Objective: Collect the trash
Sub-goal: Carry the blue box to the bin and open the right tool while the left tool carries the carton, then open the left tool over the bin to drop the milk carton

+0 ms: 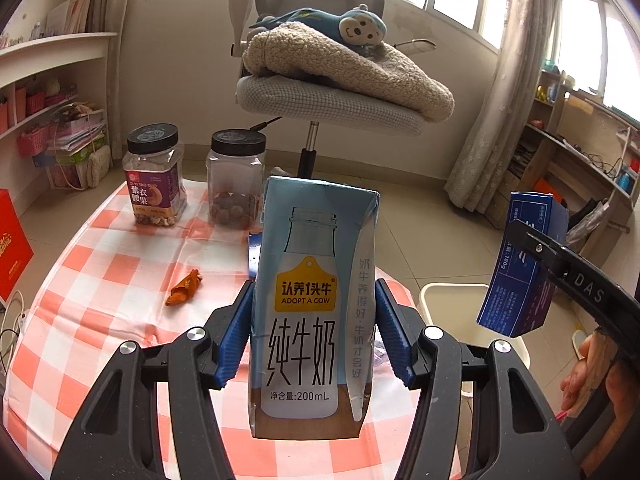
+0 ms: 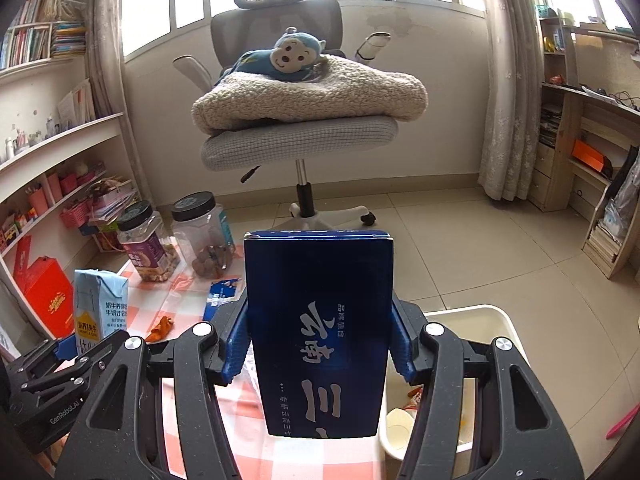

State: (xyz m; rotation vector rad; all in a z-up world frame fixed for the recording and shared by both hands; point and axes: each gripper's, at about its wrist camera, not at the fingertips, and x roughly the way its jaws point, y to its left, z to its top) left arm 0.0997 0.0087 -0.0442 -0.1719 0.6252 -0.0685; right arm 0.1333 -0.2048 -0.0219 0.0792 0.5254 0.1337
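Checked orange-and-white cloth covers the table [image 1: 100,280], with a cream plastic bin [image 2: 496,320] just off its right edge.
The left gripper [image 1: 314,320] pinches an upright pale-blue milk carton [image 1: 316,300] over the table; the right gripper [image 2: 318,344] pinches a dark-blue cardboard box [image 2: 320,332] above the near table edge beside the bin. A crumpled orange wrapper [image 1: 184,288] lies left on the cloth.

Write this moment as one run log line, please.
left tongs: shut on milk carton | right tongs: shut on dark blue box | white bin: beside table, holds trash | orange wrapper: on tablecloth
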